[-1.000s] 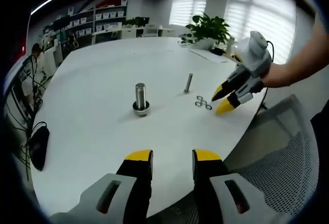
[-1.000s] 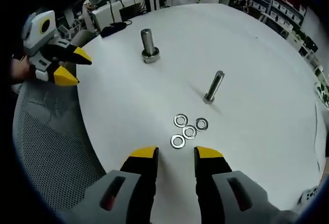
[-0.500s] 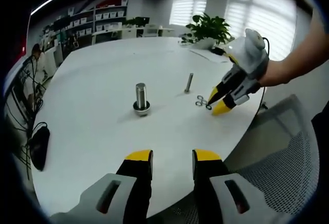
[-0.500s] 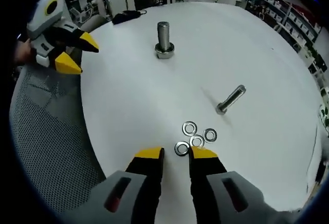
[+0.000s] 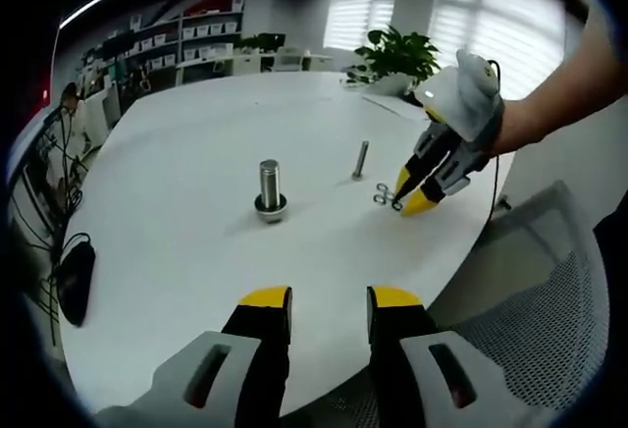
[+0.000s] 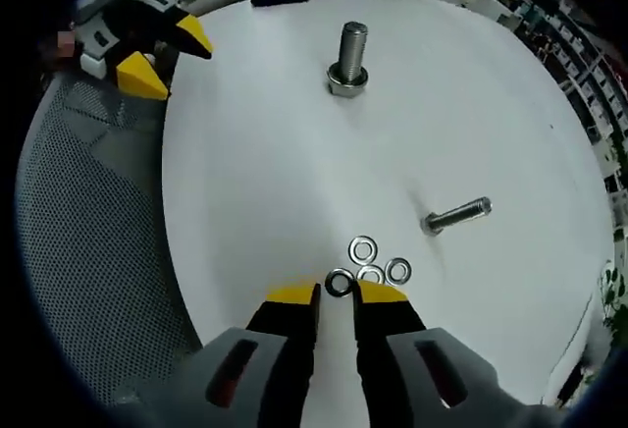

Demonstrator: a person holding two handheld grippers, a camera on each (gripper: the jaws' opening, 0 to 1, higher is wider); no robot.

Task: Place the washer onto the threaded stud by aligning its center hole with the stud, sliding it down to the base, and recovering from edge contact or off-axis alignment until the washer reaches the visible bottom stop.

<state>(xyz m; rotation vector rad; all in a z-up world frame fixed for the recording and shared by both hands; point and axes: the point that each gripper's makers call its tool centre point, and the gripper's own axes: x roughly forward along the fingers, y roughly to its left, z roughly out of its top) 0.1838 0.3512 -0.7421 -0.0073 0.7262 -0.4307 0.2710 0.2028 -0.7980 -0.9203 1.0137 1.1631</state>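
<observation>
Hand [image 5: 510,119] and bare forearm reach in from the right side of the left gripper view, holding the right gripper [image 5: 404,196] tipped down so its yellow tips touch or almost touch the white tabletop [image 5: 196,133]. In the right gripper view, the right gripper [image 6: 337,294] has its jaws close together with just a thin gap between them. A washer [image 6: 340,284] lies flat on the tabletop [image 6: 255,153] right at that gap, at the very tips. I cannot tell if the jaws are pinching it yet. Three more washers [image 6: 378,263] lie in a small bunch just past it, touching or almost touching each other. A thin bolt [image 6: 456,216] is a bit farther on, to the right in that view, and it stands up straight in the left gripper view [image 5: 360,158]. The thick threaded stud [image 6: 350,58] stands upright on its wide base, well apart from the washers, near the top of the right gripper view. In the left gripper view the stud [image 5: 269,190] stands out ahead in the middle of the tabletop. The left gripper [image 5: 329,297] is held low at the near edge, with its jaws apart and nothing between them. It also shows at the top left of the right gripper view [image 6: 162,50], over a gray mesh chair [image 6: 88,251].
</observation>
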